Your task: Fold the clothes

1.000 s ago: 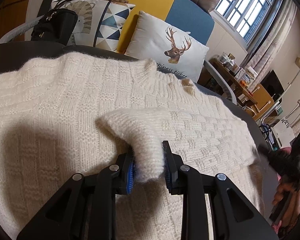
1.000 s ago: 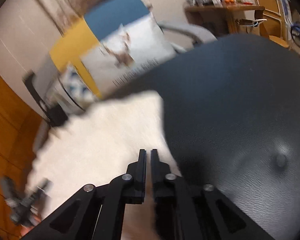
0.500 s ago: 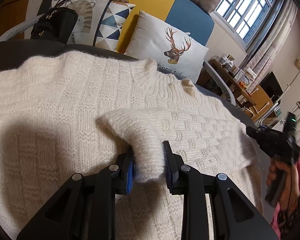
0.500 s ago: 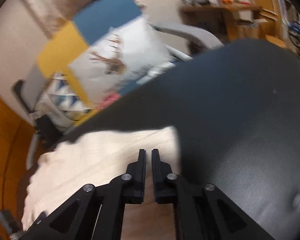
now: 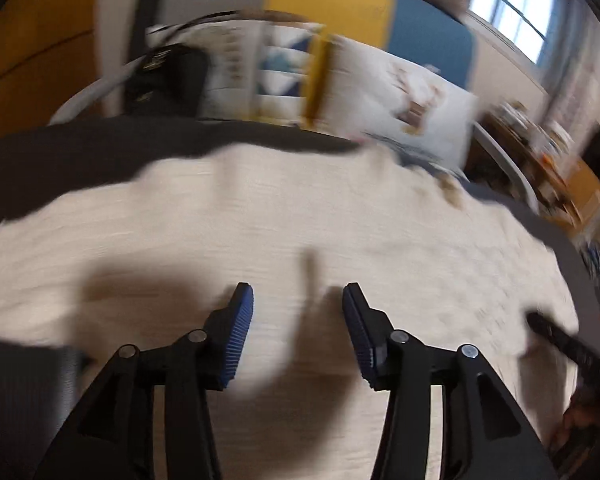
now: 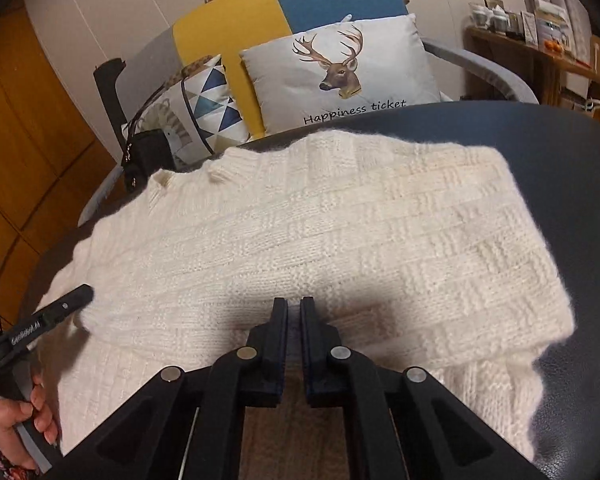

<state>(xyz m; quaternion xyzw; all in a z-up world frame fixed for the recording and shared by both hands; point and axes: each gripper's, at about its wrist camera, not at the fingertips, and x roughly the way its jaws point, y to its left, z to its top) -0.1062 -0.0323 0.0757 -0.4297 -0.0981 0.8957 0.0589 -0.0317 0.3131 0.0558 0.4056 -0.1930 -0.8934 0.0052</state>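
Note:
A cream knitted sweater [image 6: 324,232] lies spread on a black table [image 6: 572,152], with a sleeve folded across its body. It also fills the blurred left wrist view [image 5: 284,216]. My left gripper [image 5: 298,300] is open and empty just above the sweater. It also shows at the left edge of the right wrist view [image 6: 60,308], held by a hand at the sleeve's end. My right gripper [image 6: 294,308] is shut with nothing between its fingers, low over the sweater's near part.
A sofa behind the table holds a deer cushion [image 6: 340,76], a patterned cushion [image 6: 196,116] and a black bag [image 6: 148,156]. A wooden side table [image 6: 540,52] with cups stands at the right. The table's bare black top [image 6: 580,400] shows right of the sweater.
My left gripper has opened and let go of the sleeve cuff, then moved, blurring its view. My right gripper has swung from the table's bare right side to over the sweater.

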